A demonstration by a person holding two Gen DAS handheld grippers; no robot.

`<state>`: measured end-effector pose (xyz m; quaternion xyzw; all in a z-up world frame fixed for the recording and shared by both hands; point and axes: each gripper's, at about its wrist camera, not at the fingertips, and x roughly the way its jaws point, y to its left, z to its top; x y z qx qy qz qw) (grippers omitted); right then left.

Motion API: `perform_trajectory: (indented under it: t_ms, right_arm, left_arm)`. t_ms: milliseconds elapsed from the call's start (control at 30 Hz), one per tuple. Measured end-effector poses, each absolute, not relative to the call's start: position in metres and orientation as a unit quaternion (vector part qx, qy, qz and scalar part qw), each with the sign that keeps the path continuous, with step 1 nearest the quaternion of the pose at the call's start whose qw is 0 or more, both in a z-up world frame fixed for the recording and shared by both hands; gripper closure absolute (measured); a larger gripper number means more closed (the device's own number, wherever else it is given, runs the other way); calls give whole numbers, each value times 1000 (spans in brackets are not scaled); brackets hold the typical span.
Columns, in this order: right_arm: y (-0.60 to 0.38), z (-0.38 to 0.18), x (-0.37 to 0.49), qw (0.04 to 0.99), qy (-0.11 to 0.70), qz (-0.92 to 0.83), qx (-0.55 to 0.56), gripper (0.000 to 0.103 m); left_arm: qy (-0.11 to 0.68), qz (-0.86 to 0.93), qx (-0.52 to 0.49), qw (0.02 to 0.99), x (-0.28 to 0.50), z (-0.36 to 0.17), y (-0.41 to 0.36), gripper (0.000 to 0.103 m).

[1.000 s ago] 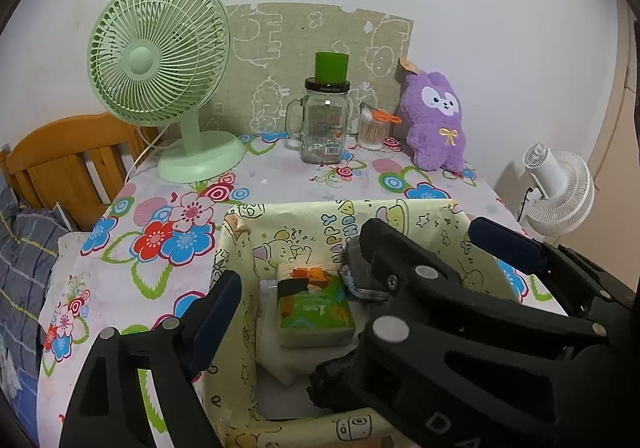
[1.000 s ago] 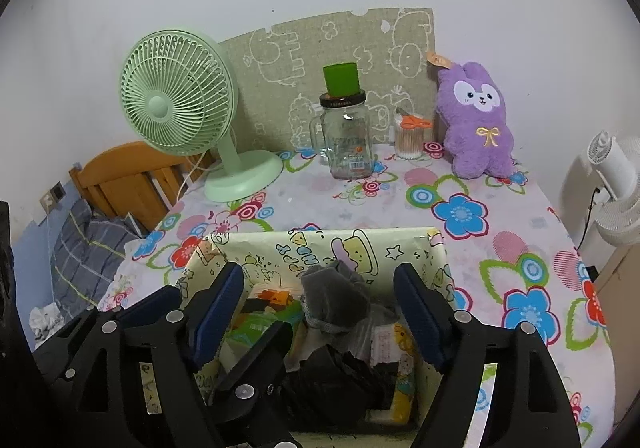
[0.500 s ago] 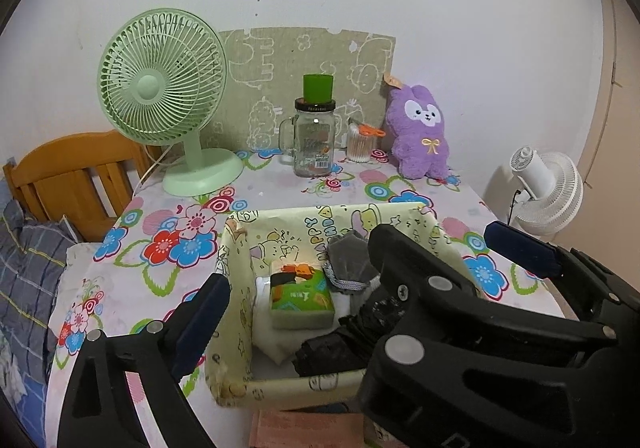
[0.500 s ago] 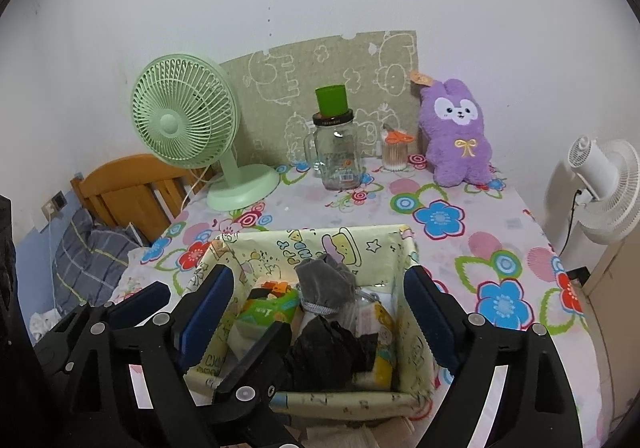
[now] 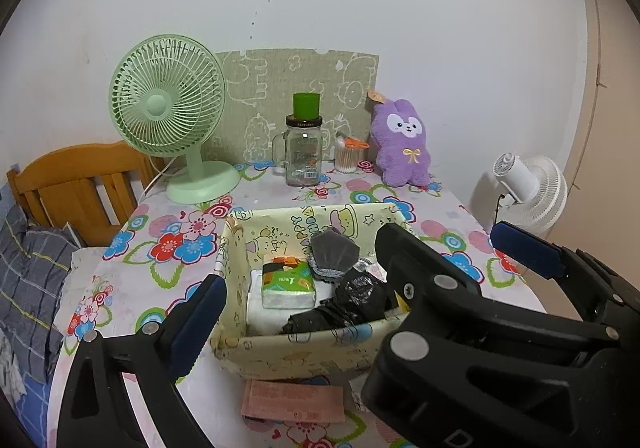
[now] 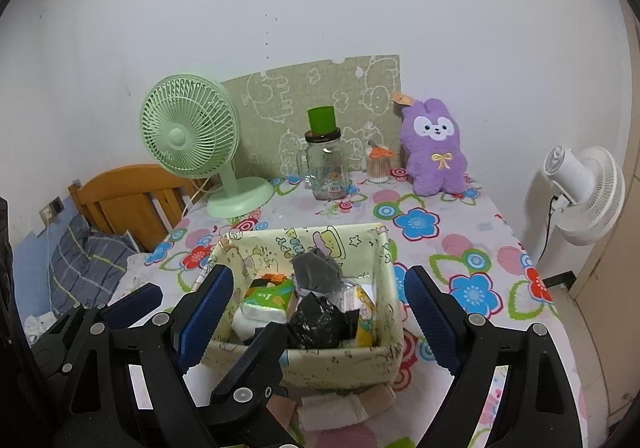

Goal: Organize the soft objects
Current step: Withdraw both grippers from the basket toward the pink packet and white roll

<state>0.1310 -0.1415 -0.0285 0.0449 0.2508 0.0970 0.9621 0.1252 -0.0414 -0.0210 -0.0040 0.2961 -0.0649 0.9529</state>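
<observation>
Both tongs are hanging spread and empty, left tongs point(image 5: 356, 272) opening wider, right tongs point(image 6: 320, 312) straddling the fabric bin point(image 6: 340, 364) holding the soft items on the tabletop point(image 6: 452, 244); risk: a downward reach snagging its floppy rim, tipping the bin.

Each tool point(image 6: 316, 322) is matte black with silver screws and ribbed blue pads point(image 6: 208, 312).

left hand-held gripper point(image 5: 360, 272) jaws opening; right hand-held gripper point(image 6: 320, 312) spread, both empty.
</observation>
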Motion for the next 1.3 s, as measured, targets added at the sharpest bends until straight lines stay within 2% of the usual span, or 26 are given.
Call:
perform_trajectory:
  t_ms: [1167,1233,1300]
  right_arm:
    - [-158,-48,53,963,248,88,59,13]
    - [-158,-51,52,962,251,89,59,12]
    - [-159,-53,50,962,252,89,61,7]
  left_arm:
    - [292,-66,0,954,51,-36,-54,0]
    - [294,-67,-1,953,49,-39,-54,0]
    - [296,-66,-2,953,49,-41,-54,0]
